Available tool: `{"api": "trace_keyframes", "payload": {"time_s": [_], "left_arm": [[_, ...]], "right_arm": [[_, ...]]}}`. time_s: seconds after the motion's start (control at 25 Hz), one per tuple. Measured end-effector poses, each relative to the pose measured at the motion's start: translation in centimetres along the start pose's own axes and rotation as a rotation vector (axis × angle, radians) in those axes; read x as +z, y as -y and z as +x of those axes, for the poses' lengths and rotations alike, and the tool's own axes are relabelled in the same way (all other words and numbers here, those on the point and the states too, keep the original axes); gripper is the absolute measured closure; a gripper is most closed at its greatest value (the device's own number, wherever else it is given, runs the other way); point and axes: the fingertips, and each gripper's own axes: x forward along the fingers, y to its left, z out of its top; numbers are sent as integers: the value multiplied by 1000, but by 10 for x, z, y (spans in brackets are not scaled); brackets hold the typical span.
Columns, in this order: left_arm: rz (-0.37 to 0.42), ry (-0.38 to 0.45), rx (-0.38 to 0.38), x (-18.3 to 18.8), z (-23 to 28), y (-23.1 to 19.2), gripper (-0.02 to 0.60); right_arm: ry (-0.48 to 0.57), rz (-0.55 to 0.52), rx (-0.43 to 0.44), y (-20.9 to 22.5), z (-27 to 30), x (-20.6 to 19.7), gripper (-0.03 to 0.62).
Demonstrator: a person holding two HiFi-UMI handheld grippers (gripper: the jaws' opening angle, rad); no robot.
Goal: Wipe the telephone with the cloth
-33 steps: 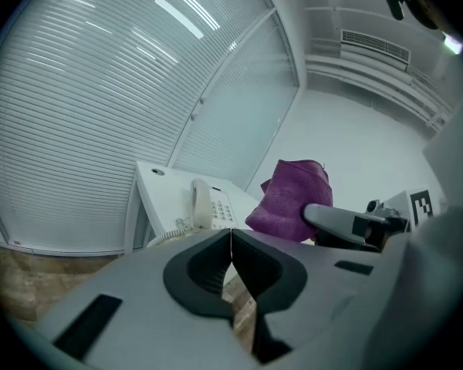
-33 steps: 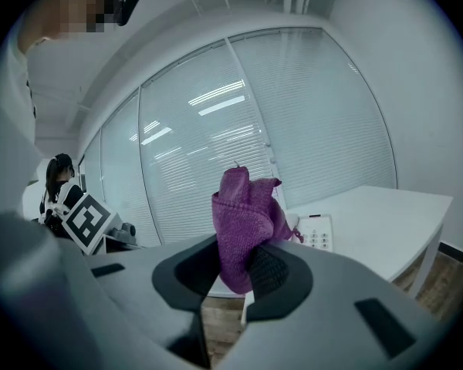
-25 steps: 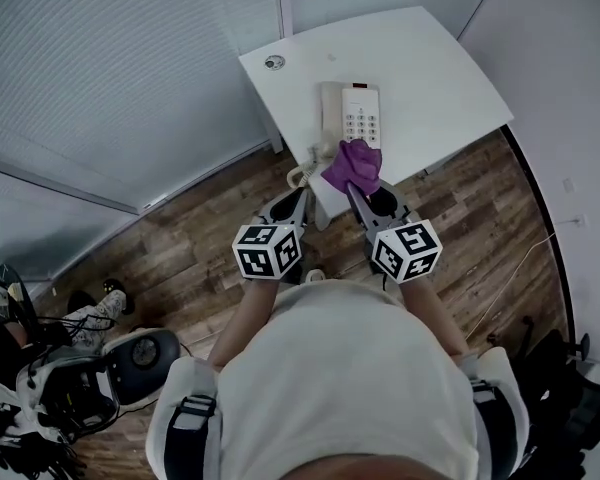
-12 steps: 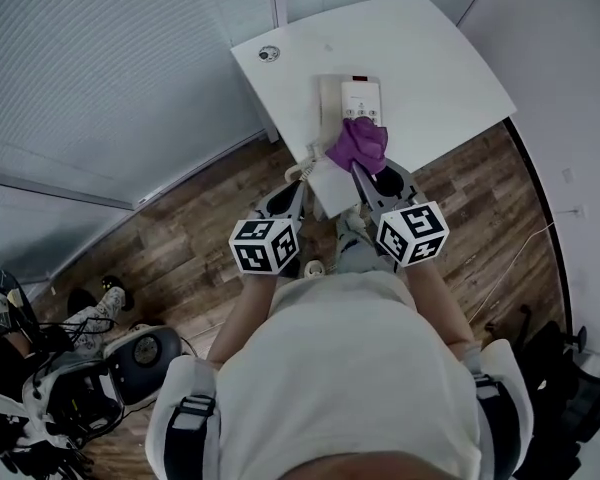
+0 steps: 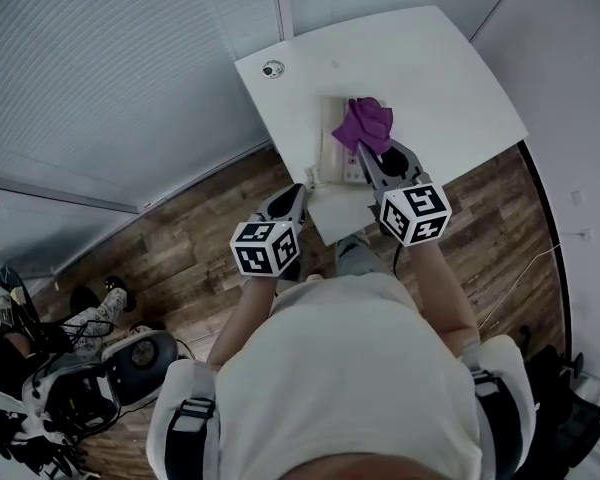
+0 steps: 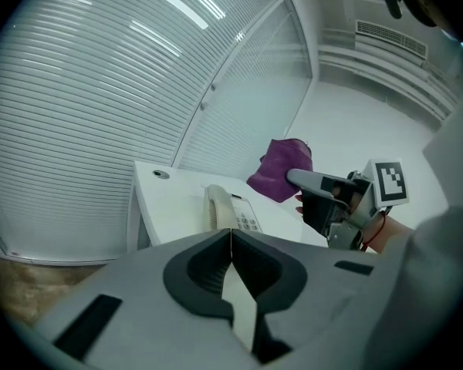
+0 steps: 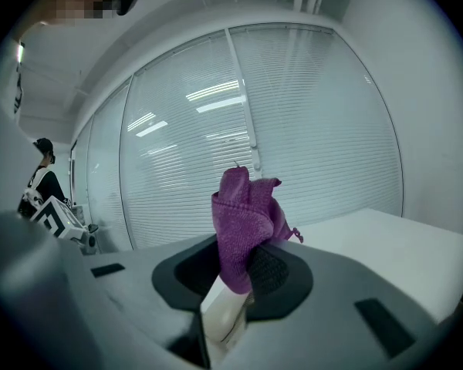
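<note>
White desk telephone (image 5: 332,140) on a white table (image 5: 430,58), purple cloth (image 5: 366,120) bunched above the telephone's keypad, pinched between the right gripper's (image 5: 364,151) jaws, left gripper (image 5: 299,191) near the telephone's handset side (jaws pressed together, nothing between them).

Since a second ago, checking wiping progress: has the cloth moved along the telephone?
Yes. The cloth went from the near end of the telephone to its far end.
</note>
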Motion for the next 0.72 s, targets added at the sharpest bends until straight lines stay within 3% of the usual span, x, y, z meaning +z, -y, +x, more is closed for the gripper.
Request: {"api": "trace_keyframes", "payload": {"time_s": [0.36, 0.72], "left_arm": [[-4, -15, 21, 8, 31, 1, 560], [-25, -27, 49, 12, 43, -5, 560]], "right_arm": [[-5, 2, -6, 48, 59, 7, 503], [-43, 2, 1, 64, 114, 2, 503]]}}
